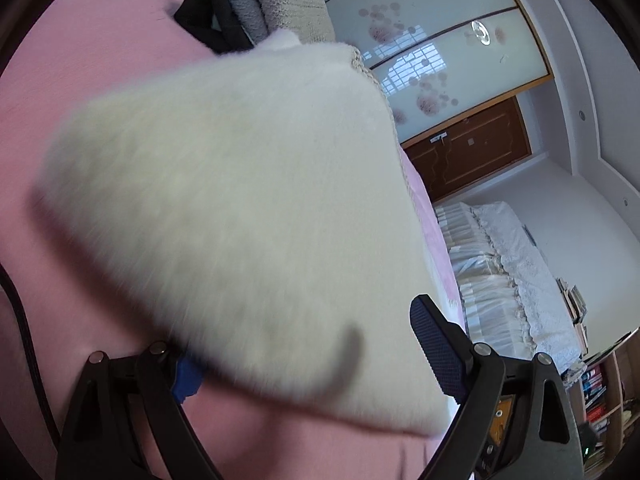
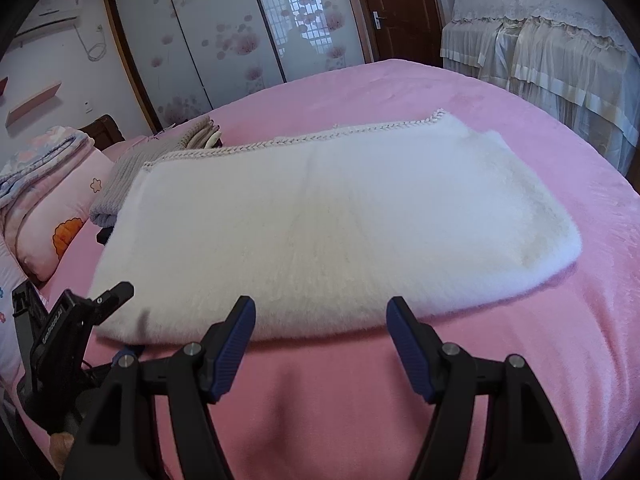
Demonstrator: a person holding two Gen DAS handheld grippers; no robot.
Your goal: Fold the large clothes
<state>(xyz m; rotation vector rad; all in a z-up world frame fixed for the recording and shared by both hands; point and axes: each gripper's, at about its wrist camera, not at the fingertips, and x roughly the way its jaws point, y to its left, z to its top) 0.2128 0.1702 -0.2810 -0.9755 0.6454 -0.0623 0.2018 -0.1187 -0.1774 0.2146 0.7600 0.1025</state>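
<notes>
Two grippers are in view, each with two black fingers faced with blue ribbed pads.

In the right wrist view, the right gripper point(image 2: 320, 344) sits nearest, at 6 o'clock, tilted down toward the bed. Its jaws stand well apart with only pink sheet between the pads; the pads point(image 2: 236, 344) end just short of the near edge of the sweater and hold nothing.

At 8 o'clock in that view the left gripper point(image 2: 100, 304) comes in from the side, its black tip at the sweater's near left corner.

In the left wrist view, the left gripper point(image 1: 308, 360) is spread wide. The near corner of the sweater lies between its fingers, covering most of the left pad, while the right pad point(image 1: 436, 348) stands clear of the cloth. The view is blurred, so whether the left pad touches the fabric cannot be told.

One white sweater point(image 2: 320, 216), the piece being folded, lies in the middle of the bed as a thick, fluffy, roughly rectangular bundle. A braided cream trim runs along its far edge.

The bed point(image 2: 520, 340) is covered in one smooth, plush pink sheet.

Farther off, at 10 o'clock, one grey ribbed knit point(image 2: 120, 184) lies folded against the sweater's far left end, with one small black item point(image 1: 204, 16) beside it.

At 9 o'clock sits a stack of pink flower-print pillows point(image 2: 52, 208).
</notes>
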